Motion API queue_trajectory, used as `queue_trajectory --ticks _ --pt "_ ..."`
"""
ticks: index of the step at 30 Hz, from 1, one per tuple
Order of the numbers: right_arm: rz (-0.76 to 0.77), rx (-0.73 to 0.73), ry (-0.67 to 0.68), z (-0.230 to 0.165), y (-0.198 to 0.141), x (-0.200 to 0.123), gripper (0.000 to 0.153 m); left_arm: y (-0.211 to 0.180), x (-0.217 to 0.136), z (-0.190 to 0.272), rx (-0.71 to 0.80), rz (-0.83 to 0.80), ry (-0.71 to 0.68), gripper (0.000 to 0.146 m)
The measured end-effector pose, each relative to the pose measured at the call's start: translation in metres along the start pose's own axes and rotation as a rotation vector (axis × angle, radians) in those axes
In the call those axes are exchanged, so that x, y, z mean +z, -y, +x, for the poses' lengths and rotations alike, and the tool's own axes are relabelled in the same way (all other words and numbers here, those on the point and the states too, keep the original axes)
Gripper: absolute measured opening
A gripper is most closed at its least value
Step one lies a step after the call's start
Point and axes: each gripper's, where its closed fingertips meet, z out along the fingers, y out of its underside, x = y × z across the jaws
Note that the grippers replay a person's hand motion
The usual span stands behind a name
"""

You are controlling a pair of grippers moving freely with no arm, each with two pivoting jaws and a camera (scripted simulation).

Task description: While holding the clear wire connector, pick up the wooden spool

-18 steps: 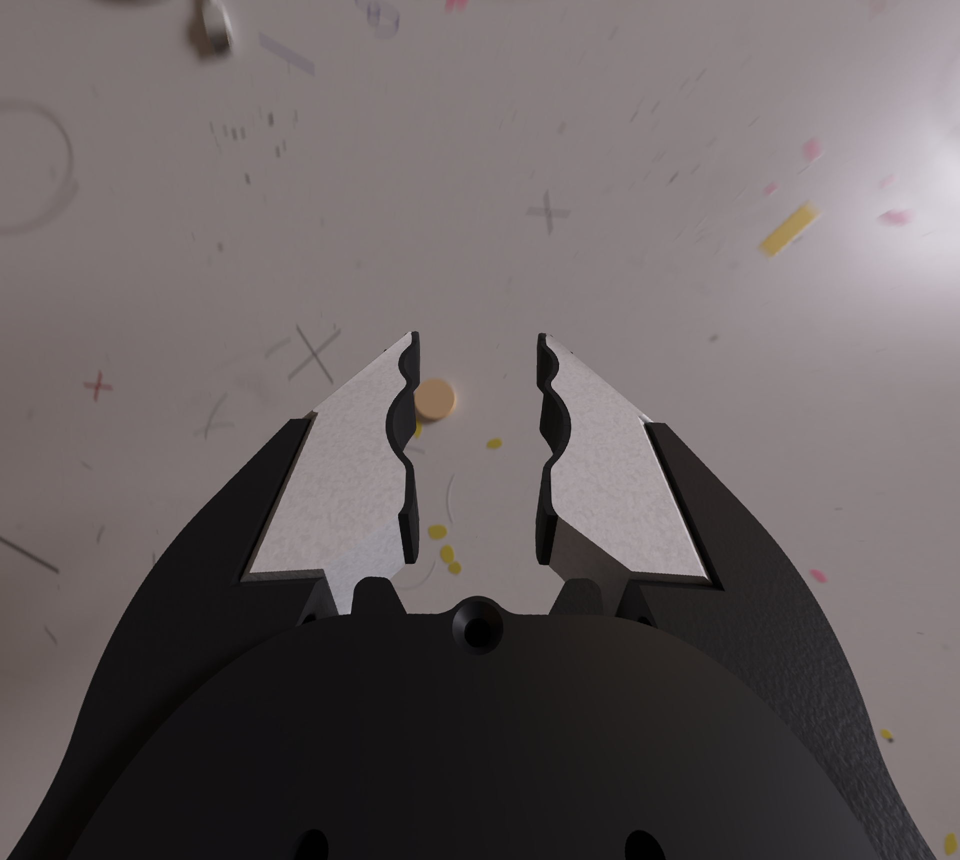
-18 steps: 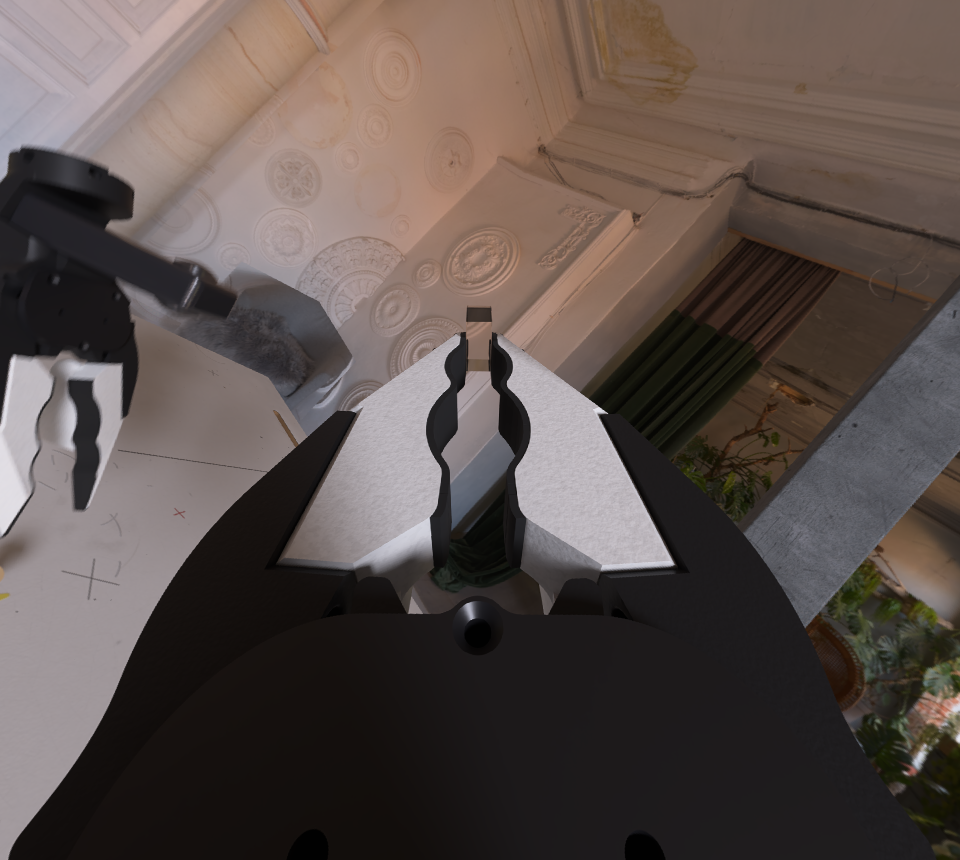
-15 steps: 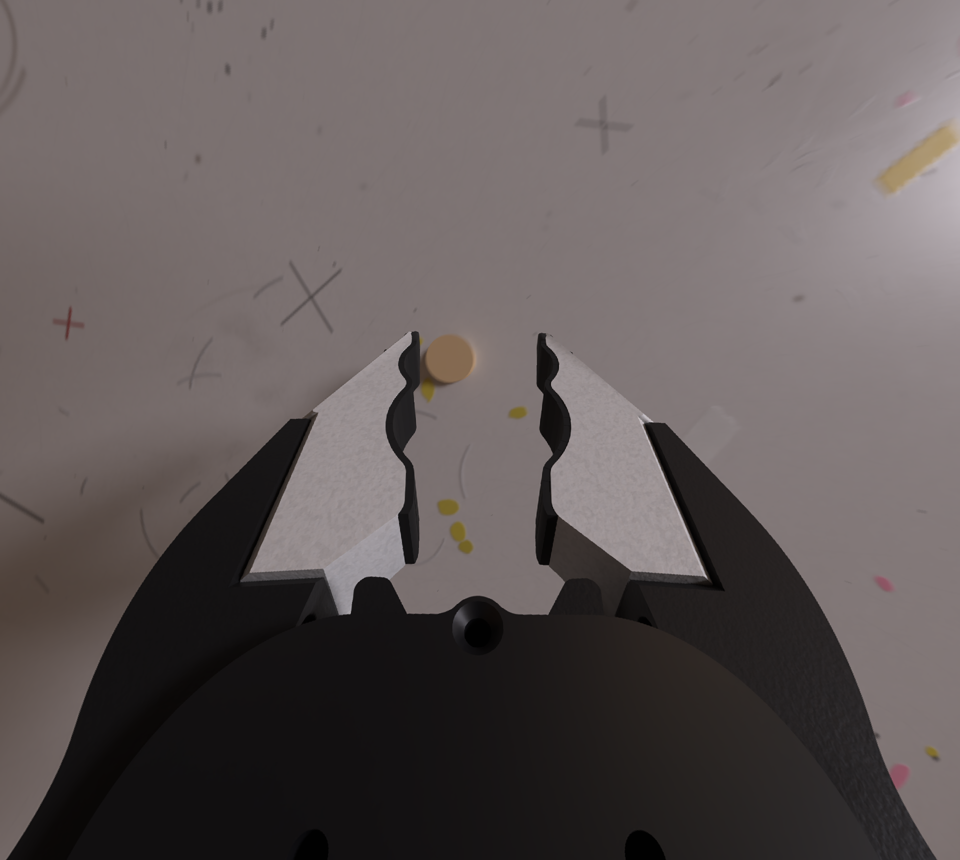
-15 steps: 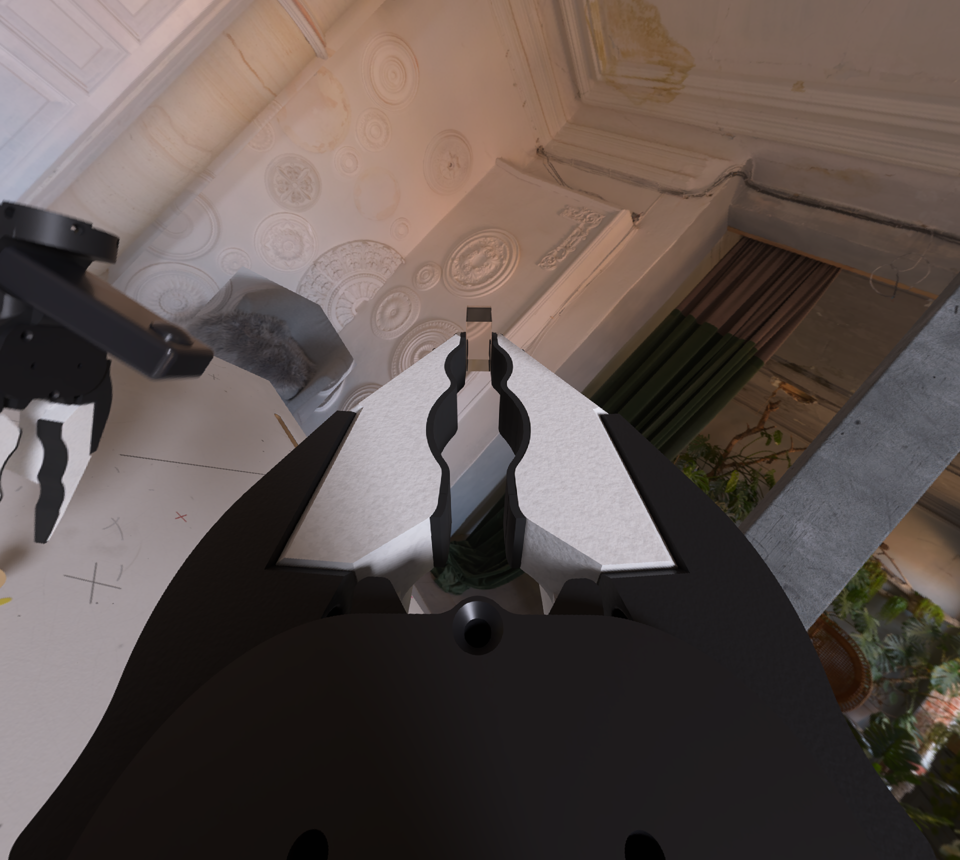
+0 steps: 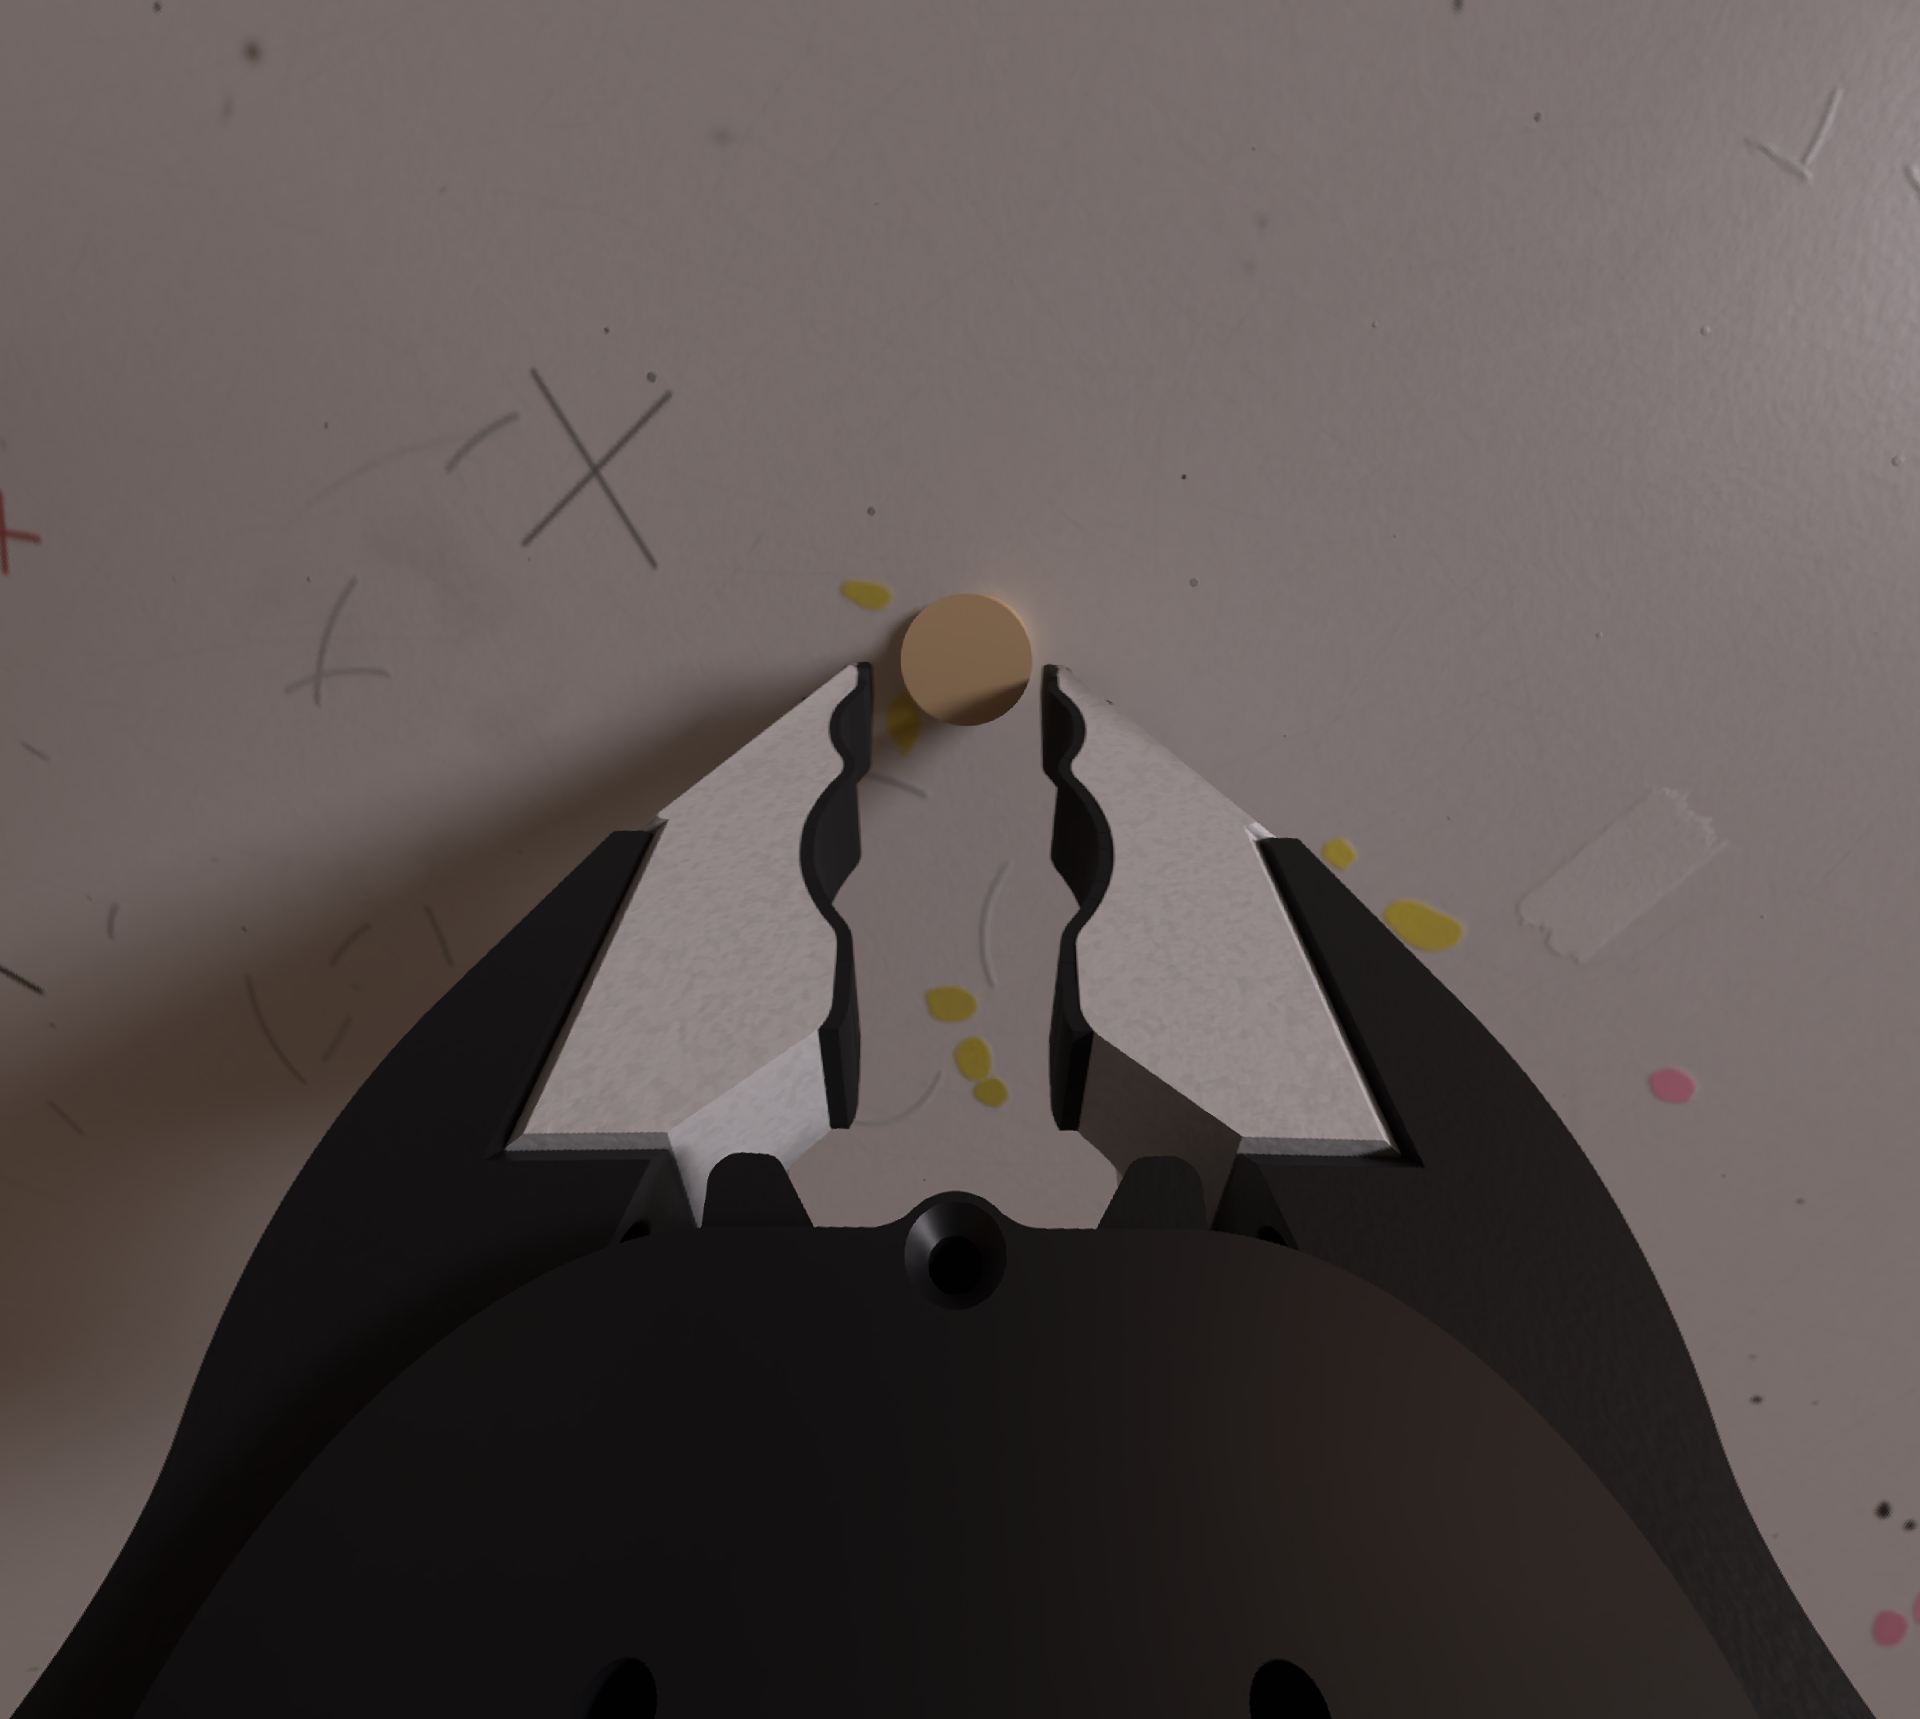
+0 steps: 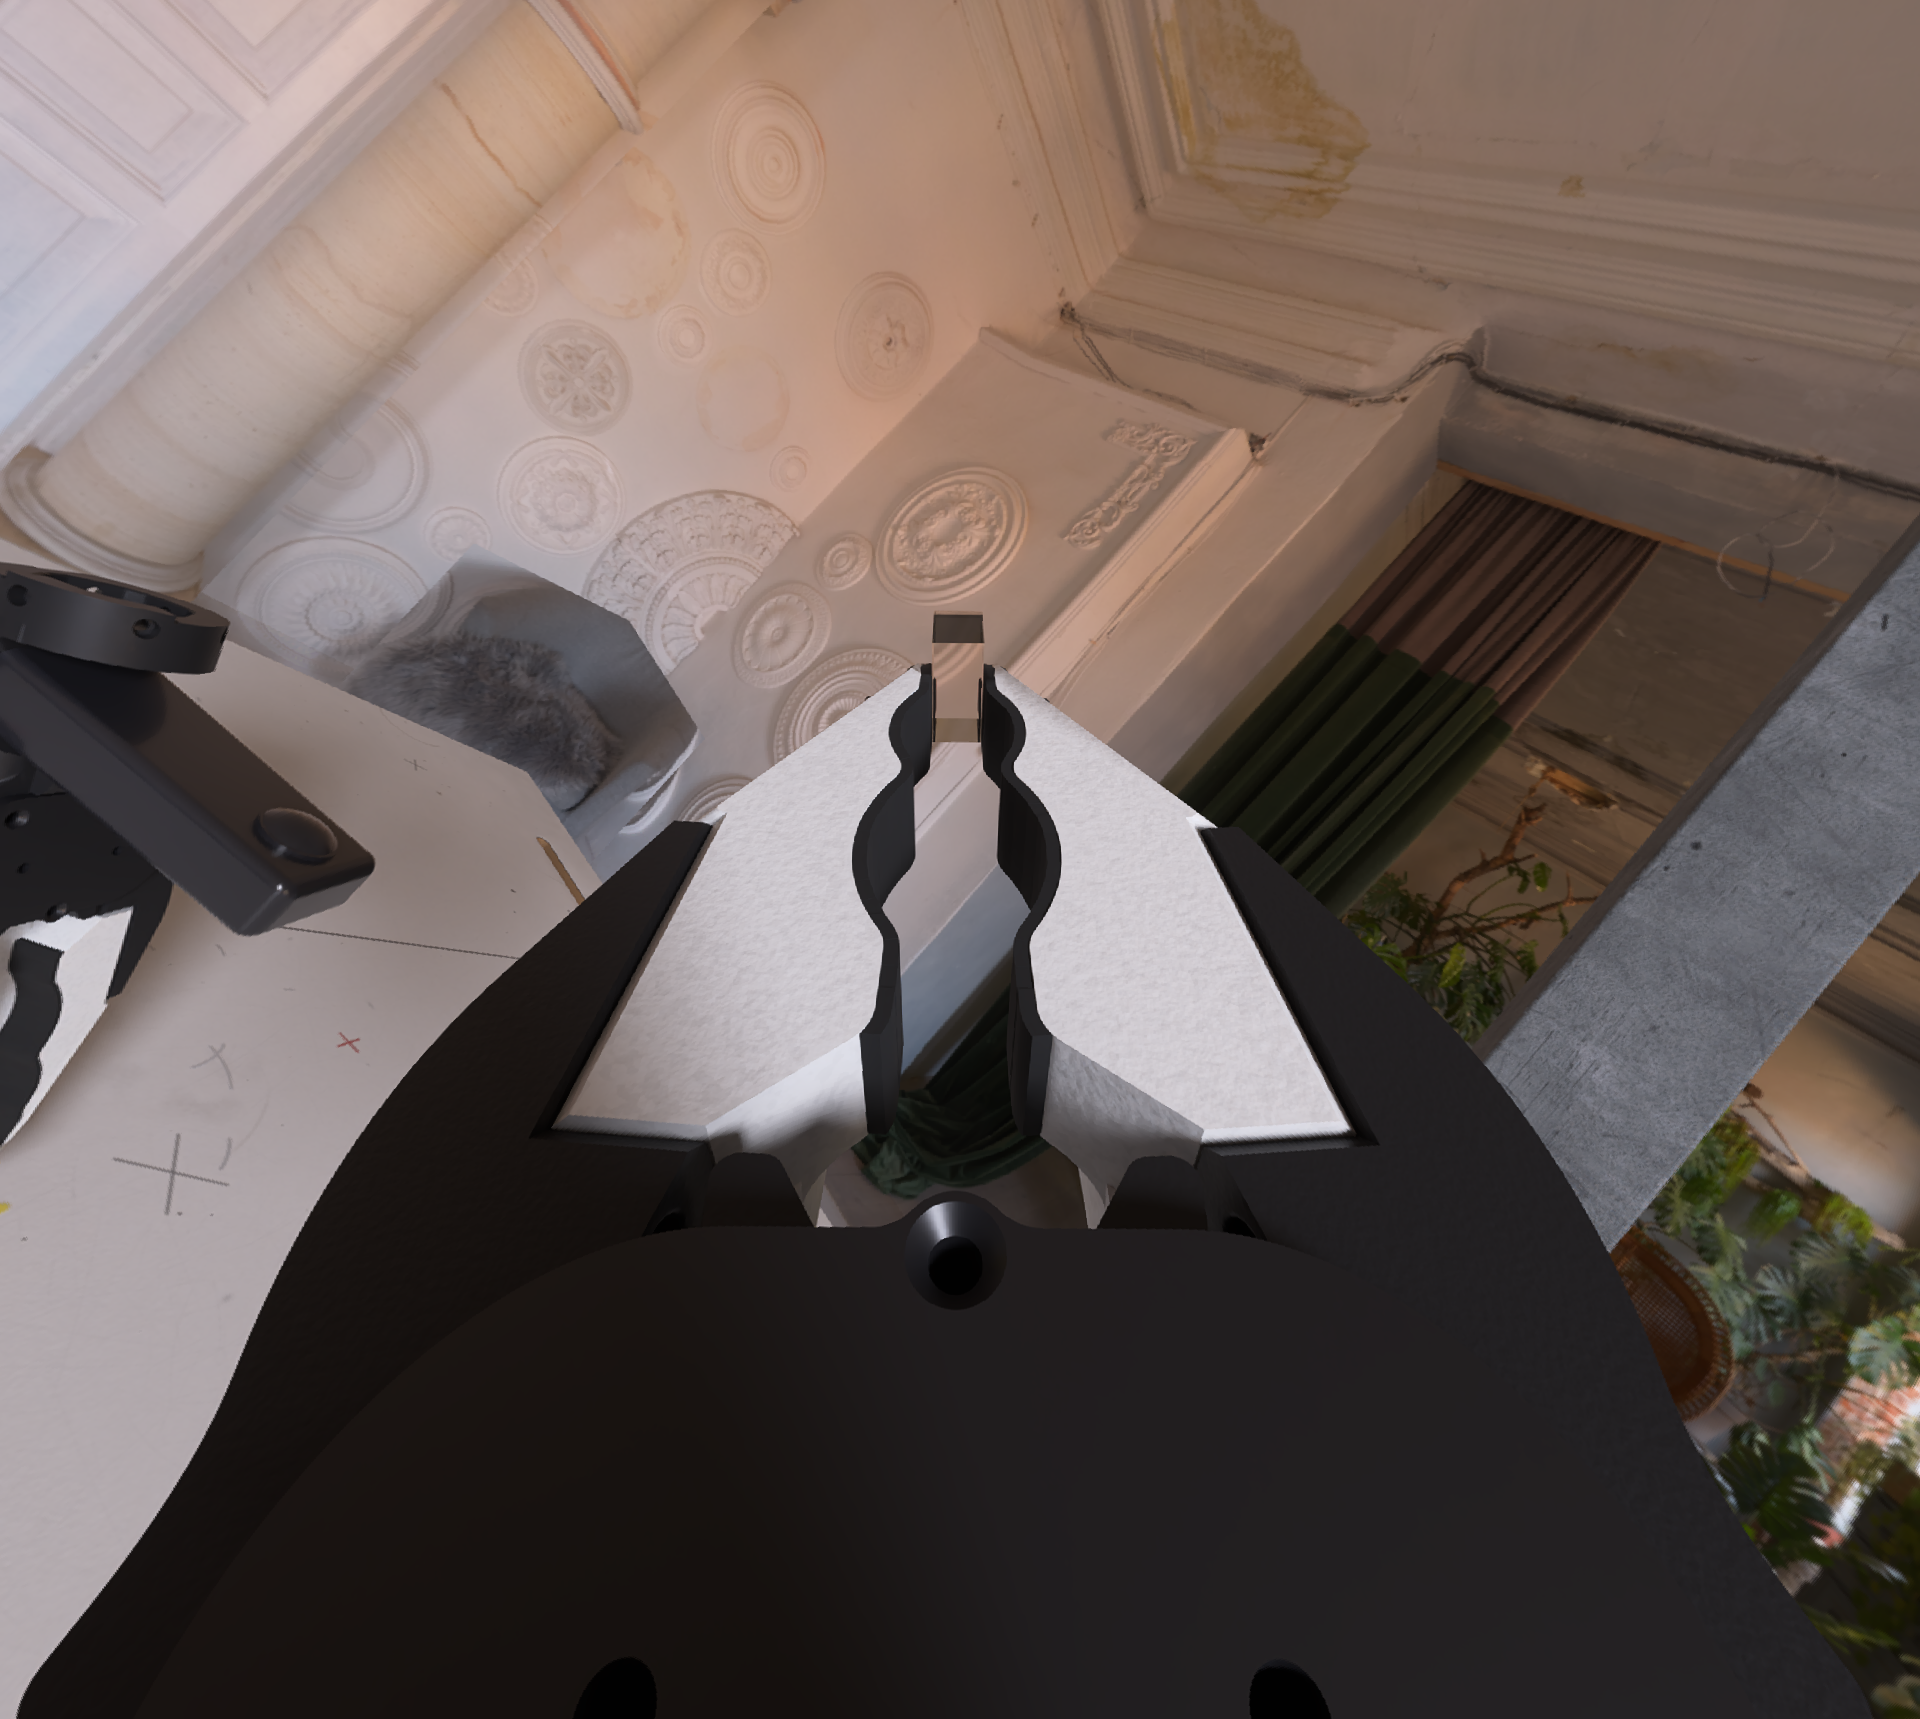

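Note:
The wooden spool (image 5: pixel 966 657) stands on end on the grey table, showing its round tan top. My left gripper (image 5: pixel 954 682) is open, pointing down, its fingertips on either side of the spool's near half without touching it. My right gripper (image 6: pixel 956 682) is shut on the clear wire connector (image 6: pixel 957 672), a small see-through block with a dark far end, held up in the air and pointing towards the wall and ceiling. The left gripper also shows at the left edge of the right wrist view (image 6: pixel 31 1035), low over the table.
The table (image 5: pixel 1143 267) bears pencil crosses, yellow and pink paint specks and a strip of clear tape (image 5: pixel 1616 874). In the right wrist view a grey furry object (image 6: pixel 488 693) in white wrapping lies at the table's far edge.
My left gripper has dropped towards the table and moved forward; the spool now sits between its fingertips instead of beside the left finger. The right gripper has held still with the connector.

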Motion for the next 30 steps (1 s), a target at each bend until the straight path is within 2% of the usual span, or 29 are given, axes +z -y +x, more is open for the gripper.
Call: queue_trajectory --ticks 3,10,14,16,19,21,25,30 --pt "0.001 -0.002 -0.004 0.002 0.001 -0.001 0.008 0.002 0.001 0.001 0.04 -0.039 0.002 0.023" --pt "0.0 -0.008 0.003 0.003 0.002 -0.003 0.008 0.003 0.0 0.001 0.06 -0.099 -0.015 0.023" --pt "-0.006 -0.024 -0.007 0.005 0.002 -0.005 0.008 0.008 0.001 0.008 -0.013 -0.069 -0.097 0.023" --pt "-0.001 -0.022 -0.014 0.008 0.003 -0.007 0.008 0.015 -0.005 0.023 -0.106 0.006 -0.239 0.023" --pt "0.001 -0.017 -0.028 0.014 0.003 -0.011 0.008 0.034 -0.027 0.05 -0.282 0.154 -0.566 0.023" --pt "0.002 -0.016 -0.039 0.018 0.003 -0.014 0.008 0.045 -0.041 0.063 -0.339 0.227 -0.726 0.023" --pt "0.009 -0.006 -0.054 0.025 0.005 -0.019 0.008 0.063 -0.066 0.086 -0.386 0.292 -0.977 0.023" --pt "0.01 -0.006 -0.079 0.035 0.006 -0.028 0.008 0.097 -0.118 0.109 -0.366 0.453 -1.311 0.023"
